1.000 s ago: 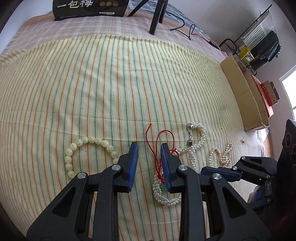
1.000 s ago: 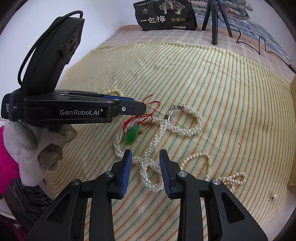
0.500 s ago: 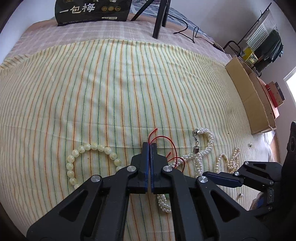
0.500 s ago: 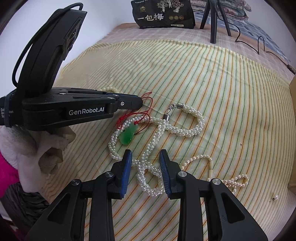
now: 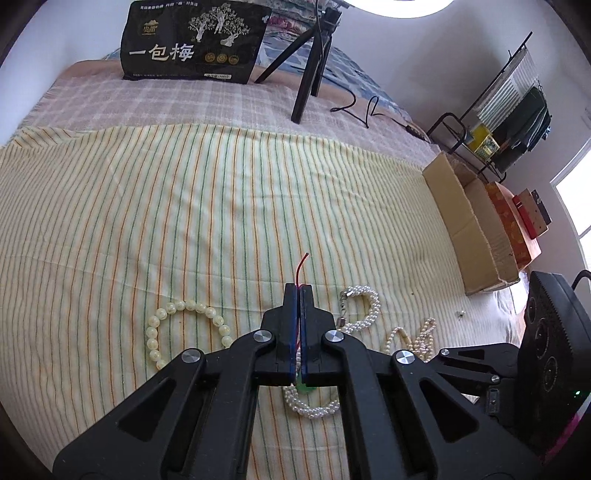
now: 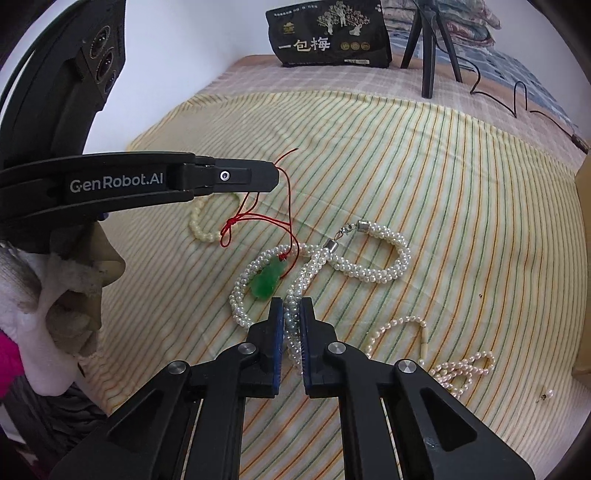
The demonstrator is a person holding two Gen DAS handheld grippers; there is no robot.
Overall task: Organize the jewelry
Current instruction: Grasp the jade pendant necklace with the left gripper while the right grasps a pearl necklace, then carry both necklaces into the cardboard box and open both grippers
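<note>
Currently both grippers are engaged on the tangle near the near edge of the striped cloth point(image 6: 424, 155). The left gripper point(image 6: 275, 177) has its jaws pressed fully together on the red cord point(image 6: 290, 210), with a short cord end sticking out past the tips in the left wrist view; the cord runs down from the tips to the green pendant point(image 6: 267, 282), which hangs or rests against the woven pearl strand point(image 6: 369, 266); whether the pendant is clear of the cloth cannot be told. The right gripper point(image 6: 291, 314) is closed down to a narrow gap, with a section of that woven pearl strand pinched between the blue pads point(image 6: 277, 332). Judgement: the step in hand is separating the pendant necklace from the pearl strand, one gripper pinning, the other drawing away. Progress looks early. Nothing is laid out as sorted, and no box or tray for jewelry is visible. The round-bead bracelet point(image 5: 184, 325) lies apart toward the left edge of the cloth, untangled. The thin pearl chain point(image 6: 454, 365) lies bunched toward the right near corner, untouched, with a tiny loose piece point(image 6: 546, 395) just beyond it. Left to do: free the pendant, straighten the woven strand with its metal clasp point(image 6: 347, 230), then spread the thin chain. The black bag point(image 6: 332, 35) and tripod point(image 6: 428, 48) stand at the far edge, not involved.
</note>
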